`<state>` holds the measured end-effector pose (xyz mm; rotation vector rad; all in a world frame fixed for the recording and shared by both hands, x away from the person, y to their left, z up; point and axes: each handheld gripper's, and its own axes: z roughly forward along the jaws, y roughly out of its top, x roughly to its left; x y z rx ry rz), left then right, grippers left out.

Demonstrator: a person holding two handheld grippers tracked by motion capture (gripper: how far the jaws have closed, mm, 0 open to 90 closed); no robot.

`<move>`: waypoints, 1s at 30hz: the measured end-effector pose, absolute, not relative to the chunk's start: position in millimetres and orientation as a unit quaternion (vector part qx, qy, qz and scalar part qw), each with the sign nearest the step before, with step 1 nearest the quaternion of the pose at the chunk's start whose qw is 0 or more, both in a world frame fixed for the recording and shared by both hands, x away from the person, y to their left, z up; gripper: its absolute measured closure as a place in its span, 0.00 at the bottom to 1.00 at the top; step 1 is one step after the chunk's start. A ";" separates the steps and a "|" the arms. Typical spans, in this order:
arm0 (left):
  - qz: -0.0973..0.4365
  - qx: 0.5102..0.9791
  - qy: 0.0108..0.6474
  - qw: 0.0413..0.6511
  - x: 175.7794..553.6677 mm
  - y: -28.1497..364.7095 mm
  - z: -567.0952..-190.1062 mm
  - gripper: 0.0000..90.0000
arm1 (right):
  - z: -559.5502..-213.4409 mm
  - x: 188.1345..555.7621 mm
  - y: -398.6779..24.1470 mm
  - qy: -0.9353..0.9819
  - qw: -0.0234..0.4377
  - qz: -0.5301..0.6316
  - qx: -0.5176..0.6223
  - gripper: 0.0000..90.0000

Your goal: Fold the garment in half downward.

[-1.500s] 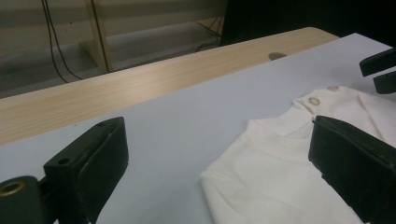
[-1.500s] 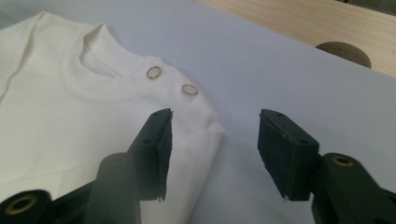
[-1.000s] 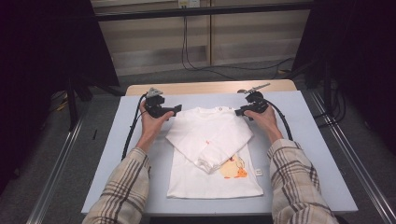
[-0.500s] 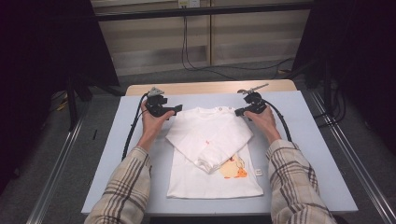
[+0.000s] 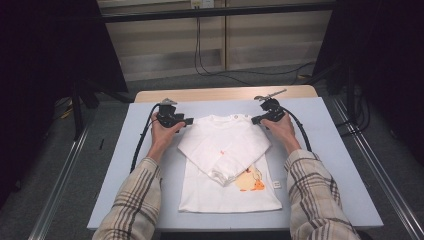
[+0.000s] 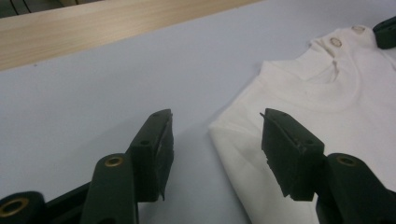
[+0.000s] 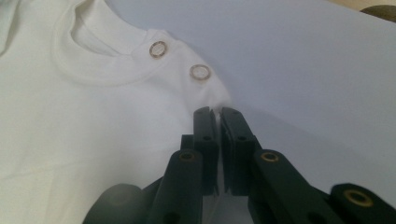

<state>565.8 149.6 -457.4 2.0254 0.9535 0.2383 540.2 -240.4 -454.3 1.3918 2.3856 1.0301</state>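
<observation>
A small white shirt (image 5: 230, 165) lies flat on the pale blue table (image 5: 340, 165), its sleeves folded across the chest and an orange print near the hem. My left gripper (image 5: 189, 121) sits at the shirt's left shoulder. Its jaws have just been closing and stand half apart in the left gripper view (image 6: 217, 135), with the shoulder corner (image 6: 233, 140) between them and neither pad pressing on it. At the other shoulder, my right gripper (image 5: 255, 120) is shut on the shirt's edge (image 7: 217, 116), just below two metal snaps (image 7: 200, 72).
A wooden strip (image 5: 225, 93) runs along the table's far edge. Black cables (image 5: 142, 145) trail from both grippers over the table. Metal rails (image 5: 60, 175) flank the table on either side, and dark curtains hang beyond them.
Both hands keep their places at the shirt's shoulders, and the shirt lies as before.
</observation>
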 end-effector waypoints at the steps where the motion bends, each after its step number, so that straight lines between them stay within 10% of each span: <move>1: 0.091 0.817 0.377 0.427 565.4 147.7 -458.6 0.51 | -454.4 540.2 -240.5 0.806 0.096 0.348 0.469 0.95; 30: 0.067 0.824 0.376 0.418 564.4 140.1 -460.7 0.96 | -454.9 539.9 -241.4 0.799 0.095 0.353 0.478 0.95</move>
